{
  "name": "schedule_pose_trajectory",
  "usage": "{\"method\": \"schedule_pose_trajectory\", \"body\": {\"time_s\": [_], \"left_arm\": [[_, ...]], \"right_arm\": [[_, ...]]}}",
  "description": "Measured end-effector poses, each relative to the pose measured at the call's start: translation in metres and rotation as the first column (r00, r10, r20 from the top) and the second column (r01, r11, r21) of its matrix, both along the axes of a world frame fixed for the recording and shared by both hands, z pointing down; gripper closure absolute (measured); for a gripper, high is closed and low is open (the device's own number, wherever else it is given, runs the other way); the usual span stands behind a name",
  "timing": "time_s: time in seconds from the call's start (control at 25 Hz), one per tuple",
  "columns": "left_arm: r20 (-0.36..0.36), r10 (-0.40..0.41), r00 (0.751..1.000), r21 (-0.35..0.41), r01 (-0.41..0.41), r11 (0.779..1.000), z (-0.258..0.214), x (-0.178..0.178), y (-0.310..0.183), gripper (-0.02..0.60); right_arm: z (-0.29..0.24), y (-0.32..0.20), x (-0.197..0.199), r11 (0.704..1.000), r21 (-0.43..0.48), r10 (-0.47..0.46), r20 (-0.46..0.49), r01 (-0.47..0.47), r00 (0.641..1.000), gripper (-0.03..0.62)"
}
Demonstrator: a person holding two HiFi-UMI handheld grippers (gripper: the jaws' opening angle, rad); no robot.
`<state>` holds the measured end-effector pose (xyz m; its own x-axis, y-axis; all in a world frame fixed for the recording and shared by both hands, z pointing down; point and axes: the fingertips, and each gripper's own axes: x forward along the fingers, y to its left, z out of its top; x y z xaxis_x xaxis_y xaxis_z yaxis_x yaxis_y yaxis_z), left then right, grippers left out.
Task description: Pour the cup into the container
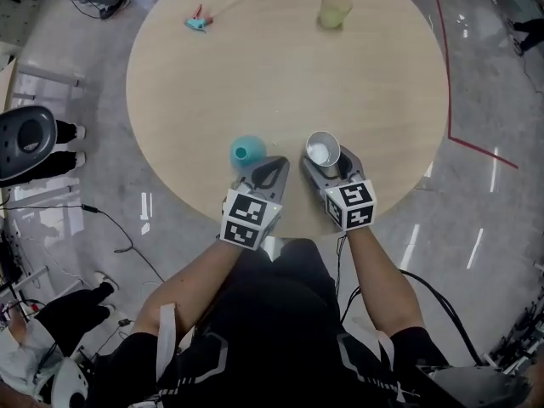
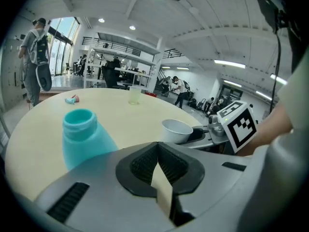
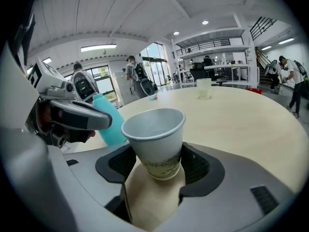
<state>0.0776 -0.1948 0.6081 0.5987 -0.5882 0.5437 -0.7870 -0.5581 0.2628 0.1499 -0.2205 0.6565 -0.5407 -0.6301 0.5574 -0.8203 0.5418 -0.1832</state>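
Right gripper (image 3: 157,164) clamps the paper cup (image 3: 154,129), contents unclear. Left gripper (image 2: 157,151) has jaws together, with the teal bottle (image 2: 82,138) just ahead-left.

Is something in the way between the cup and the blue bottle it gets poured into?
Only the left gripper: its shut tips poke partly into the gap between the teal bottle and the cup held by the right gripper. Nothing else on the table stands between them, and the bottle's mouth is open.
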Motion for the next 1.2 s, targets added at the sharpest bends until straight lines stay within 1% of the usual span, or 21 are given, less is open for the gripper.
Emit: {"method": "schedule_pose_trajectory", "body": {"time_s": [0.2, 0.36, 0.56, 0.72, 0.84, 0.92, 1.0, 1.04, 1.12, 1.2], "left_arm": [[0.009, 0.006, 1.0, -0.013, -0.006, 1.0, 0.014, 0.004, -0.001, 0.58], [0.01, 0.025, 1.0, -0.019, -0.025, 1.0, 0.019, 0.011, 0.002, 0.58], [0.013, 0.045, 0.999, -0.013, -0.044, 0.999, 0.016, 0.015, 0.006, 0.58], [0.009, 0.068, 0.998, 0.018, -0.068, 0.998, 0.003, 0.017, 0.005, 0.58], [-0.003, 0.085, 0.996, 0.034, -0.085, 0.996, -0.012, 0.018, 0.009, 0.58], [-0.021, 0.094, 0.995, 0.031, -0.094, 0.995, -0.024, 0.017, 0.013, 0.58], [-0.044, 0.09, 0.995, 0.021, -0.089, 0.996, -0.036, 0.012, 0.017, 0.58], [-0.052, 0.084, 0.995, 0.025, -0.083, 0.996, -0.042, 0.008, 0.015, 0.58], [-0.06, 0.078, 0.995, 0.062, -0.074, 0.995, -0.057, 0.002, 0.002, 0.58], [-0.063, 0.078, 0.995, 0.108, -0.071, 0.992, -0.074, -0.003, -0.009, 0.58]], "right_arm": [[0.004, 0.003, 0.0, 1.0, 0.011, 0.019, 0.035, -0.02, 0.999, 0.306], [0.009, 0.005, -0.003, 1.0, 0.009, 0.002, 0.035, -0.002, 0.999, 0.306], [0.014, 0.007, -0.002, 1.0, -0.018, 0.007, 0.012, -0.007, 1.0, 0.305], [0.01, 0.009, 0.006, 1.0, -0.02, 0.011, -0.005, -0.011, 1.0, 0.304], [-0.002, 0.02, 0.013, 1.0, -0.018, 0.012, -0.004, -0.012, 1.0, 0.304], [-0.013, 0.03, 0.018, 0.999, -0.029, 0.016, 0.01, -0.016, 1.0, 0.304], [-0.026, 0.038, 0.025, 0.999, -0.035, 0.04, 0.019, -0.039, 0.999, 0.305], [-0.034, 0.038, 0.03, 0.998, -0.024, 0.057, 0.019, -0.056, 0.998, 0.306], [-0.055, 0.027, 0.038, 0.997, 0.015, 0.074, 0.021, -0.074, 0.997, 0.306], [-0.078, 0.019, 0.039, 0.997, 0.056, 0.058, 0.034, -0.06, 0.998, 0.307]]}}
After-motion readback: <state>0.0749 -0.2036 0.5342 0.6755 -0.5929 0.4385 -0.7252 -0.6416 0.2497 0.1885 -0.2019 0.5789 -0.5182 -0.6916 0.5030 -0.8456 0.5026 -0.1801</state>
